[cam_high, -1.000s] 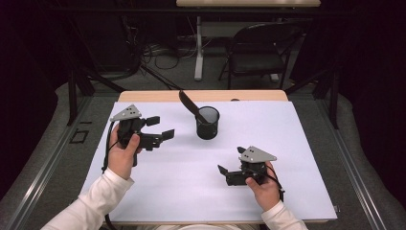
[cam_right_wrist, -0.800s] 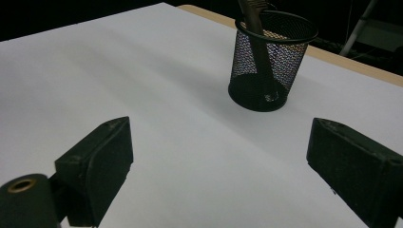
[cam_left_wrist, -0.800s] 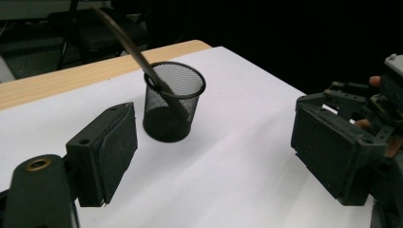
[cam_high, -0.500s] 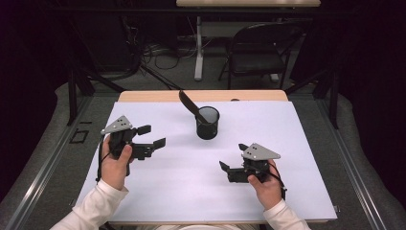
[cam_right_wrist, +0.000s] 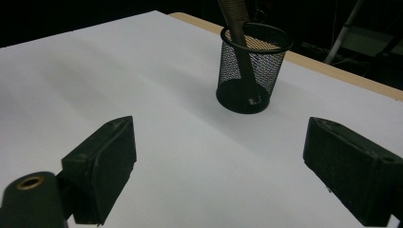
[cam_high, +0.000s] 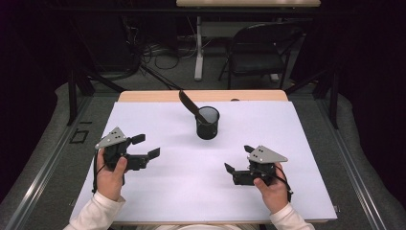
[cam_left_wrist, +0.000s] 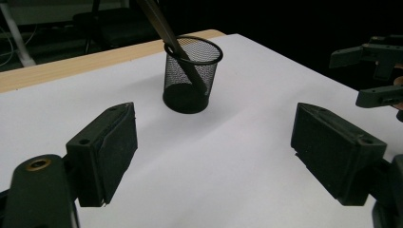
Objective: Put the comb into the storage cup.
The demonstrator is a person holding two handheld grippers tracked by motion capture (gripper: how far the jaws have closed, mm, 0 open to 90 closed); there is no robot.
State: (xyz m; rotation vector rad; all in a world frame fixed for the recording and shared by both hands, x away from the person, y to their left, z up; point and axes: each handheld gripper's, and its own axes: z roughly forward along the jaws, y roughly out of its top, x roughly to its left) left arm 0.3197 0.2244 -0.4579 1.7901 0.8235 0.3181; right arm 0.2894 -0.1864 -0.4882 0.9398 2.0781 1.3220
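My left gripper is held at the near-left of the white sheet, jaws spread wide and holding nothing; its tips point right and slightly far, toward the middle of the sheet. In the left gripper view the two black jaws stand well apart with bare sheet between them. My left hand wraps the body below the grey three-cornered plate.

My right gripper is held at the near-right, jaws likewise wide apart and empty, tips pointing left. In the right gripper view bare sheet lies between the jaws. My right hand grips it from the near side. The two grippers are well apart, with open sheet between them.

A black mesh cup stands upright on the far-middle of the sheet, beyond both grippers and roughly between them. A dark, flat-bladed tool leans in it, its upper end tilted to the far left over the rim; its lower end rests against the cup's inside. I cannot tell what kind of tool it is. Neither gripper touches the cup.

The sheet covers most of the wooden table, whose bare edge shows along the far side. Open sheet lies on every side of the cup. Beyond the table stand a black chair and floor cables.
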